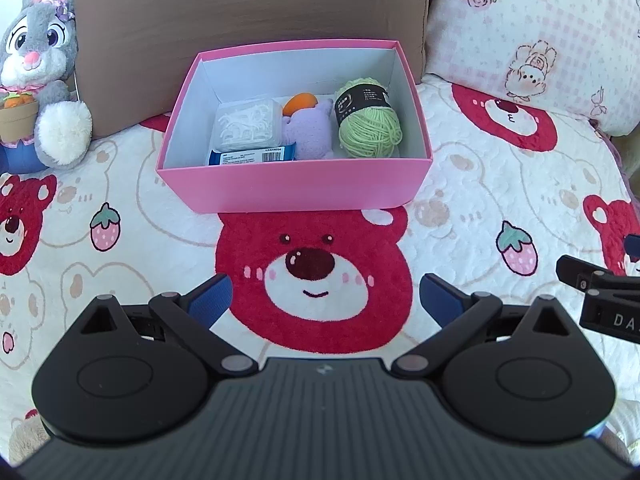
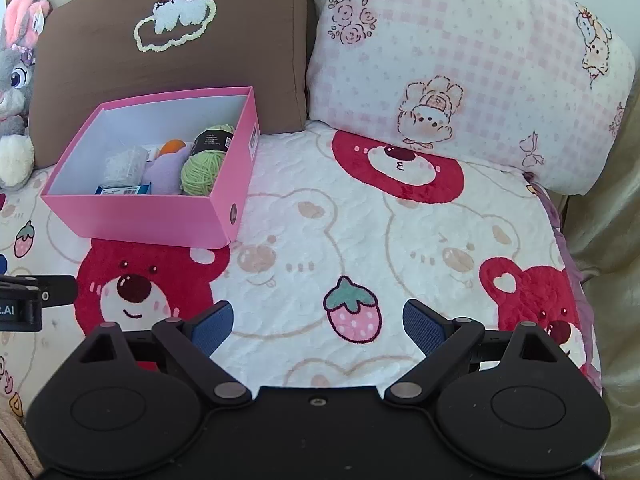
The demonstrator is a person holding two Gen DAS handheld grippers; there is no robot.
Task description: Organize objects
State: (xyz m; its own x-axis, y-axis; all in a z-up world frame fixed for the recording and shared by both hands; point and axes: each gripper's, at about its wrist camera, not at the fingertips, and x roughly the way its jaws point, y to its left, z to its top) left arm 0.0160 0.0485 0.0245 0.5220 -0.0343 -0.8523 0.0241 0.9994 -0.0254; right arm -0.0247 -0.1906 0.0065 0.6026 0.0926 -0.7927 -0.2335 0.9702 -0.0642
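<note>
Here we find the pink box (image 1: 294,188) sitting on the bear-print blanket (image 1: 460,184) toward its back edge, pushed up against the brown cushion (image 1: 160,40), which likely steadies it. Inside, packed along the near wall, lie a clear plastic case (image 1: 247,125) on a blue packet (image 1: 252,157), a purple plush (image 1: 308,134) with an orange ball (image 1: 301,103) behind it, and a green yarn ball (image 1: 369,128) at the right end. We judge the sorting close to done, since no loose item shows on the blanket.

Our left tool (image 1: 325,300) hovers in front of the box, fingers spread wide and holding nothing. Our right tool (image 2: 318,322) hangs over the bare blanket to the right of the box, likewise spread and unloaded. A rabbit plush (image 1: 38,64) sits at the back left corner, apart from the box.
</note>
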